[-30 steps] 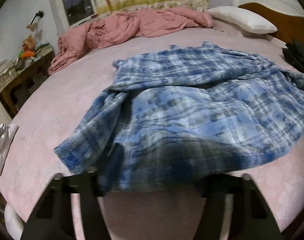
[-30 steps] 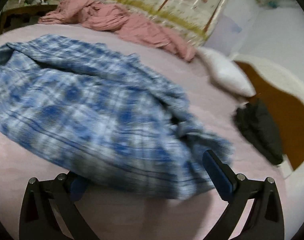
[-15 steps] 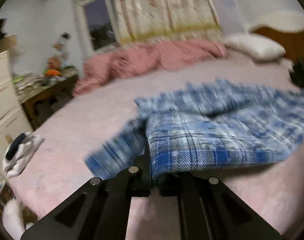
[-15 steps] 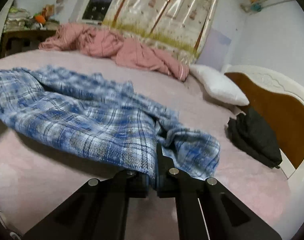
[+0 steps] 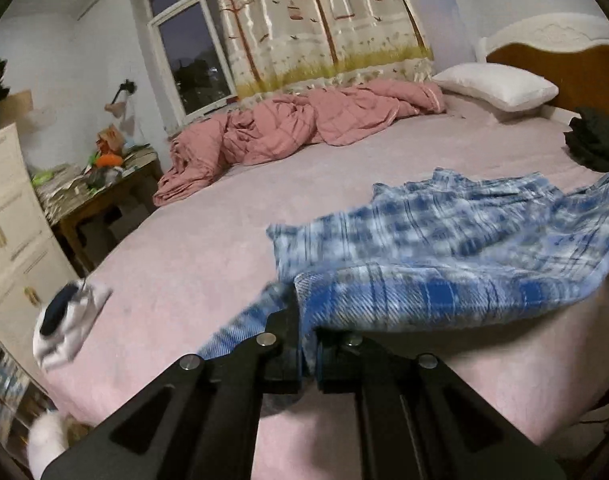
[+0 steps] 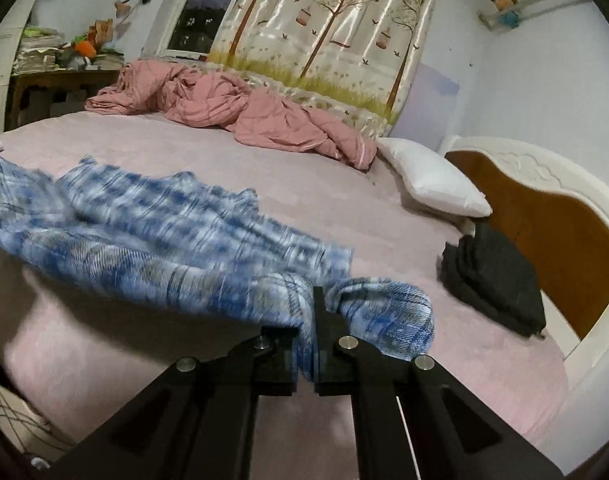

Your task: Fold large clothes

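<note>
The blue plaid shirt (image 5: pixel 456 252) lies spread on the pink bed (image 5: pixel 224 232), its near hem raised off the sheet just ahead of both grippers. The left gripper (image 5: pixel 308 344) is clenched on one corner of that hem, and the right gripper (image 6: pixel 310 340) is clamped on the other, where the cloth bunches to its right into a rolled fold. The step in hand appears to be the first lift, with the hem taken up to be carried forward over the body of the garment. The next move likely calls for both grippers to rise evenly and travel away together, keeping the edge taut so the cloth does not sag between them. Beyond the grippers sit a rumpled pink quilt (image 5: pixel 304 124) and a white pillow (image 5: pixel 496 86); a dark garment (image 6: pixel 492 276) lies to the right. Motion blur smears the plaid, so sleeves and collar are hard to make out, and the shirt's far right side runs out of the left view.
</note>
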`<state>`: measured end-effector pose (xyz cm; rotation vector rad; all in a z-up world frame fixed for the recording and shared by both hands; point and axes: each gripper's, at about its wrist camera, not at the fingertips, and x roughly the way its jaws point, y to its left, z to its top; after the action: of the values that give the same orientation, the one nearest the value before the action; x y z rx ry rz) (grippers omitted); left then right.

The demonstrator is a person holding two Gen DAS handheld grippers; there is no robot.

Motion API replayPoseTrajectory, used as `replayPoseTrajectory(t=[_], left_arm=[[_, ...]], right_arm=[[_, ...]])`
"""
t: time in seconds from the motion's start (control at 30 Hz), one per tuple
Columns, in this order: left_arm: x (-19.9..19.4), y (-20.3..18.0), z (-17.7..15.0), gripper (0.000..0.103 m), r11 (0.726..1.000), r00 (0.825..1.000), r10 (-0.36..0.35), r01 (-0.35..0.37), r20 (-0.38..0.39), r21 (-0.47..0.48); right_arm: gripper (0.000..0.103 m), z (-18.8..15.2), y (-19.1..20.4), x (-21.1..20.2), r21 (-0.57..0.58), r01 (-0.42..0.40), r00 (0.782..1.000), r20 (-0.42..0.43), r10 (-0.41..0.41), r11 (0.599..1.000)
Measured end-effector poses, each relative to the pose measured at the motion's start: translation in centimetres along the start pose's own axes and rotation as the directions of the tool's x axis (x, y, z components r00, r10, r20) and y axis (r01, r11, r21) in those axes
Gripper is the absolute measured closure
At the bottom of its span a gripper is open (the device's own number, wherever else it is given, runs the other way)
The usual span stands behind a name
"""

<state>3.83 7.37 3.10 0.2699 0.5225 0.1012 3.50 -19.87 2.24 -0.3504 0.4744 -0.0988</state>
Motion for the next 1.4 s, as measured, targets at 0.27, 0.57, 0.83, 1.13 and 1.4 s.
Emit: replayPoseTrajectory(t=[0.27, 0.57, 0.83, 1.13, 1.4], left_arm=[[11.3, 0.9, 8.5, 0.098, 0.992, 0.98, -0.107, 0.118, -0.169, 0.056], [22.6, 0.7, 11.4, 0.098, 0.98, 0.924, -0.195, 0.197, -0.328, -0.029], [27.6, 0.6, 10.8, 0.097, 0.978, 0.894, -0.209, 0.18, -0.397, -0.109], [25.5, 2.1, 11.3, 0.025, 0.964, 0.917, -0.252, 0.211, -0.31, -0.159], [18.5, 7.4, 12.0, 0.006, 0.919, 0.946, -0.312, 0.277, -0.09, -0.281]], right_arm=[[0.098, 7.0, -1.9, 8.7, 0.062, -0.068, 0.997, -0.029, 0.07, 0.996], [0.098, 9.8, -2.5, 20.1, 0.189, -0.144, 0.966, -0.187, 0.18, 0.971], [0.098, 10.6, 0.3, 26.8, 0.105, -0.124, 0.96, -0.24, 0.146, 0.987], [0.072, 9.6, 0.1, 27.5, 0.126, -0.097, 0.959, -0.254, 0.127, 0.987], [0.017, 9.4, -4.4, 23.2, 0.215, -0.057, 0.975, -0.198, 0.101, 0.975]])
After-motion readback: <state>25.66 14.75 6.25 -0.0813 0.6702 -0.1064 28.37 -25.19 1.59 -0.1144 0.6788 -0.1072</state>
